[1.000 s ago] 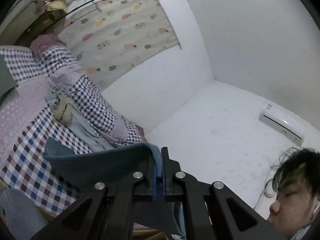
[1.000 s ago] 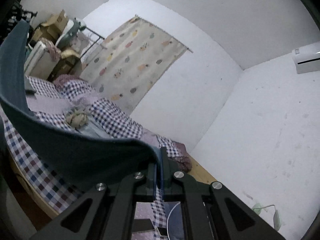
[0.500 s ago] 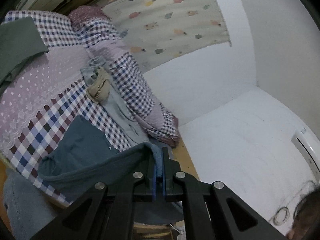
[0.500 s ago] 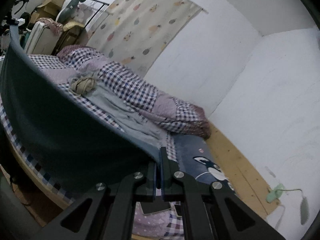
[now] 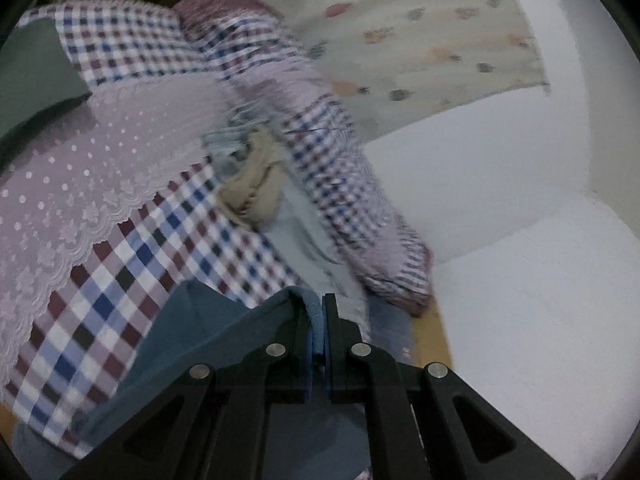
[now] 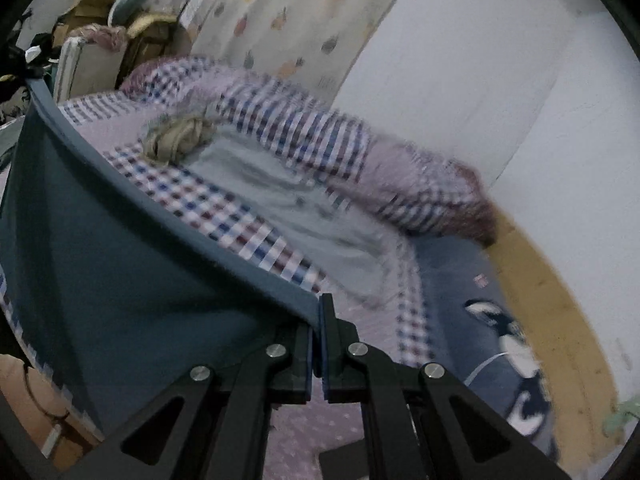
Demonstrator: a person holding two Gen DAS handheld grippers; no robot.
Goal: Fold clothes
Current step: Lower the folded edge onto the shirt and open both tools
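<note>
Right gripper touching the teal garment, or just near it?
Touching. The right wrist view shows the right gripper with jaws shut on the edge of the teal garment, the cloth running taut up and left from the fingertips.

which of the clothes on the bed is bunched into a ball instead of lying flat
The beige garment, wadded into a knot near the checked quilt roll. The pale grey garment beside it lies spread flat, and the dark teal garment hangs stretched between both grippers.

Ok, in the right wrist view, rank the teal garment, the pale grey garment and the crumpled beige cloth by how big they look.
1. teal garment, though it hangs nearest the camera, so its true size is unsure
2. pale grey garment
3. crumpled beige cloth
</note>
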